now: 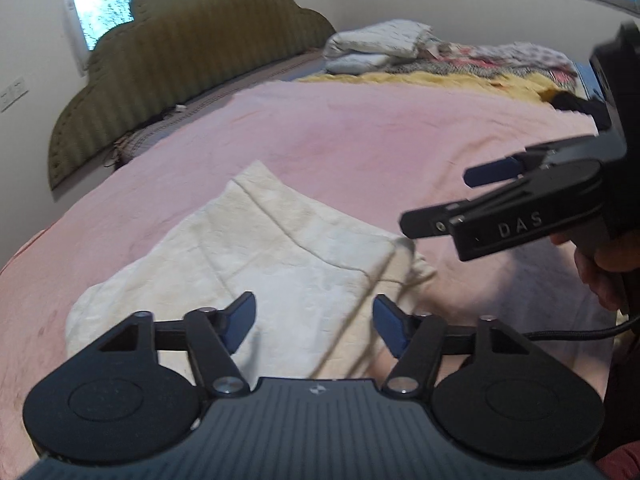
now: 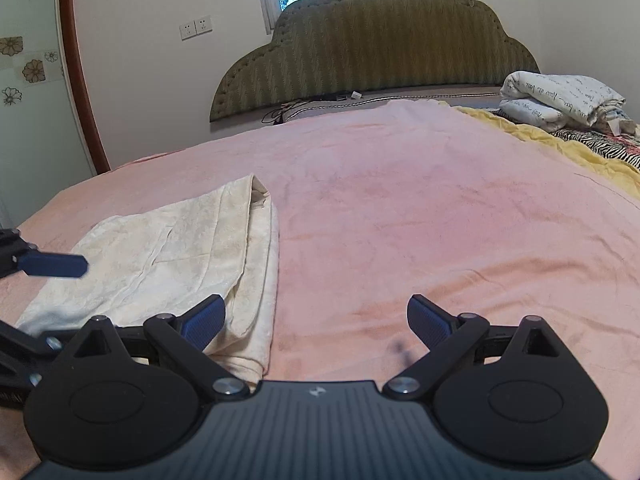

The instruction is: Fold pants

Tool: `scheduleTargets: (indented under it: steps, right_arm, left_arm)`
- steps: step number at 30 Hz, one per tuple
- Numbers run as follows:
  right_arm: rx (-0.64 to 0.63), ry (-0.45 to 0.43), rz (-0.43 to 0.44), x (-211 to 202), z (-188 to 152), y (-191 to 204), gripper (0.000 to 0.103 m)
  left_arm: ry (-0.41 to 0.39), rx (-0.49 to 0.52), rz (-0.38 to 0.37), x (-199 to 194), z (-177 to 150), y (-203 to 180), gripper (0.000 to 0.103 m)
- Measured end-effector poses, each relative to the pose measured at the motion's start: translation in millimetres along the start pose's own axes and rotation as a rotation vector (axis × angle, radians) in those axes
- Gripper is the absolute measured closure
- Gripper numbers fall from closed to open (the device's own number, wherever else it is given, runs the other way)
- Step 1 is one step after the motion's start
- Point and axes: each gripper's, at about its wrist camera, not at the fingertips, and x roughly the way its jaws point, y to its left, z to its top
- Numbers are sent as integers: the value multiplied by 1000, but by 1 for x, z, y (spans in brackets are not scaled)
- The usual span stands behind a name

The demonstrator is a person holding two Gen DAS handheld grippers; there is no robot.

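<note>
Cream-white pants (image 1: 256, 264) lie folded into a flat bundle on the pink bedspread (image 1: 360, 136). They also show at the left of the right wrist view (image 2: 180, 256). My left gripper (image 1: 314, 322) is open and empty, hovering just above the near edge of the pants. My right gripper (image 2: 316, 322) is open and empty, above the bedspread just right of the pants. The right gripper also shows in the left wrist view (image 1: 448, 196), open, beside the bundle's right corner. A blue fingertip (image 2: 56, 266) of the left gripper shows over the pants in the right wrist view.
An olive padded headboard (image 2: 380, 40) stands at the far end of the bed. Folded white bedding (image 2: 560, 96) and patterned blankets (image 1: 500, 60) lie at the far right on a yellow cover (image 2: 560, 144). A black cable (image 1: 572, 332) hangs by the right hand.
</note>
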Motion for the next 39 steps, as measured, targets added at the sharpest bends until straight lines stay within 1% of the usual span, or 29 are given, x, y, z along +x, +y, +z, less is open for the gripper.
scheduleTargets:
  steps: [2, 5, 7, 8, 9, 10, 11, 12, 13, 15, 17, 18, 20, 22, 23, 25, 26, 28, 29, 32, 33, 34, 35, 36, 37, 38, 39]
  right_arm:
    - [10, -1, 3, 0, -1, -2, 5]
    - [28, -5, 15, 1, -2, -4, 5]
    - [33, -8, 17, 2, -3, -5, 5]
    - [34, -5, 18, 3, -3, -5, 5]
    - [32, 1, 20, 4, -3, -5, 5]
    - [28, 5, 17, 5, -4, -4, 5]
    - [23, 8, 15, 6, -4, -4, 5]
    - [19, 14, 17, 6, -5, -3, 5]
    - [19, 19, 19, 7, -6, -2, 5]
    - [22, 18, 21, 6, -6, -2, 5]
    - [20, 9, 14, 4, -5, -3, 5]
    - [15, 4, 4, 2, -3, -3, 4]
    - [9, -10, -17, -2, -2, -5, 4]
    - [23, -23, -33, -6, 1, -9, 4]
    - [42, -30, -34, -7, 4, -12, 4]
    - [97, -47, 1, -8, 12, -15, 4]
    - [118, -46, 39, -5, 17, -15, 4]
    - [108, -43, 100, 3, 27, -9, 4]
    - [84, -30, 113, 9, 30, -4, 4]
    - [10, 65, 125, 37, 38, 7, 4]
    - [-1, 119, 131, 49, 38, 8, 4]
    - [-14, 169, 126, 59, 37, 9, 4]
    - [-40, 201, 111, 65, 34, 11, 4]
    - [-83, 221, 94, 70, 30, 13, 4]
    - [-106, 226, 91, 72, 26, 14, 4]
    - [-94, 223, 93, 72, 23, 11, 2]
    - [-70, 222, 101, 73, 21, 8, 1]
  left_arm:
    - [-1, 38, 11, 7, -1, -6, 45]
    - [-30, 90, 45, 13, -1, -14, 49]
    - [-43, 122, 55, 16, 0, -19, 51]
    - [-48, 137, 59, 18, 0, -21, 57]
    - [-54, 150, 64, 19, 0, -23, 61]
    - [-62, 156, 57, 20, 0, -26, 70]
    - [-68, 150, 41, 20, 0, -26, 83]
    - [-65, 130, 22, 20, 1, -27, 86]
    - [-67, 113, 24, 20, 1, -27, 90]
    - [-71, 90, 20, 19, 1, -26, 93]
    - [-76, 25, 2, 16, 4, -20, 95]
    - [-83, -14, -15, 12, 7, -17, 95]
    - [-100, -50, -45, 5, 12, -14, 95]
    - [-119, -43, -61, 2, 13, -18, 95]
    - [-105, -35, -67, 6, 12, -21, 95]
    - [-62, -65, -80, 19, 5, -21, 95]
    - [-61, -80, -90, 21, 1, -21, 95]
    - [-76, -75, -90, 20, -1, -20, 95]
    - [-78, -71, -92, 19, -1, -20, 95]
    - [-81, -69, -102, 18, -2, -17, 93]
    - [-84, -74, -104, 16, -3, -16, 93]
    - [-82, -86, -121, 12, -5, -13, 83]
    - [-82, -94, -143, 7, -7, -10, 81]
    - [-81, -99, -165, 1, -9, -7, 77]
    - [-83, -105, -182, -6, -12, -2, 67]
    - [-85, -117, -184, -14, -16, 4, 56]
    - [-89, -141, -172, -23, -20, 14, 52]
